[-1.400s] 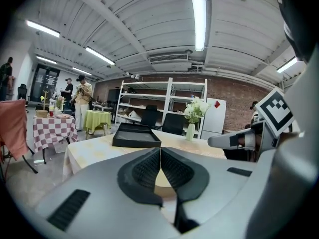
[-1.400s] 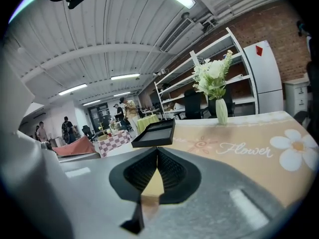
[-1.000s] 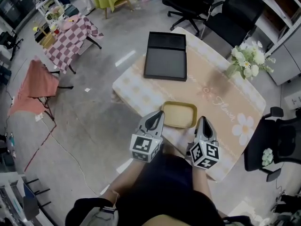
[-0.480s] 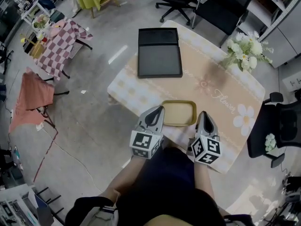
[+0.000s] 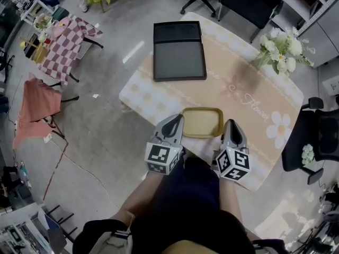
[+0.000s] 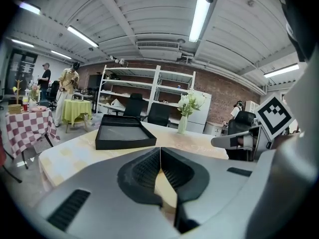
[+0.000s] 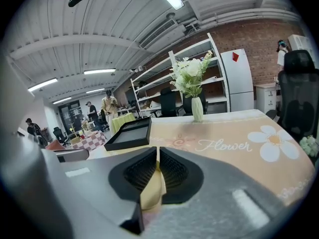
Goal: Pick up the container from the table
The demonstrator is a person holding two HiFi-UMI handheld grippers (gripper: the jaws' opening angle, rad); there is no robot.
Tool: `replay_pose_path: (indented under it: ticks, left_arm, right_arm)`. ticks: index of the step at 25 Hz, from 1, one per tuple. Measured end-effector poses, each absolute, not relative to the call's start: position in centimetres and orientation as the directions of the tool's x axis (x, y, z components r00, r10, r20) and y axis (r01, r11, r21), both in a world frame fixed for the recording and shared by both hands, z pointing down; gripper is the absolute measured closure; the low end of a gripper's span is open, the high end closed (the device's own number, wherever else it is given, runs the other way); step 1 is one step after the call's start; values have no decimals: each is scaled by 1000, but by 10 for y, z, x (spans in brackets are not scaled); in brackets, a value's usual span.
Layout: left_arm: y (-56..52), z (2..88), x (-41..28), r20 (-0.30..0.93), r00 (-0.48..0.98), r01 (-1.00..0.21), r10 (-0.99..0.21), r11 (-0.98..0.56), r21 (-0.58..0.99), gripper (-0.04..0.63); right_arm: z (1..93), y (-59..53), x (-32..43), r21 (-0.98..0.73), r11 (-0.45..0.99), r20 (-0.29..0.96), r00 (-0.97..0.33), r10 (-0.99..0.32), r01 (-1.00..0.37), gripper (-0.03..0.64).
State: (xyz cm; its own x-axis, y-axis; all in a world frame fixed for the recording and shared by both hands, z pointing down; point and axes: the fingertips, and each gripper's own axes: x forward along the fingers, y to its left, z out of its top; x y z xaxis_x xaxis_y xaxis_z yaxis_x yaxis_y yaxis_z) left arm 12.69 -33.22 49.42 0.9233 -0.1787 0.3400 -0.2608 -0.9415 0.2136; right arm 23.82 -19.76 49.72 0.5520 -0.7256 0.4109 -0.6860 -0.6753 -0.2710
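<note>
The container (image 5: 201, 122) is being pinched at its near rim from 2 sides. The left gripper (image 6: 160, 152) and right gripper (image 7: 158, 152) are clamped almost shut.

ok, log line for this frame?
phase: grasp | left gripper: shut on container left rim | right gripper: shut on container right rim | container: at table near edge, lift not evident

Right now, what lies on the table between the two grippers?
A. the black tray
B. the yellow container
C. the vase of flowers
B: the yellow container sits at the near edge of the table, with the left gripper at its left end and the right gripper at its right end.
</note>
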Motion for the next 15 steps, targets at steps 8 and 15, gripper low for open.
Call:
replay_pose_path:
  ticks: [8,15]
  left_arm:
    - [-335,511,123,368,912,-273,-180,-937,217,583]
    - [-343,521,118,405,894,-294,-190,-932,212,583]
  right_arm:
    - [515,-207,234,-281,-656,463,500,-732,-700,540]
    - [530,-210,237,-268,-656,505,477,-719,-706,528]
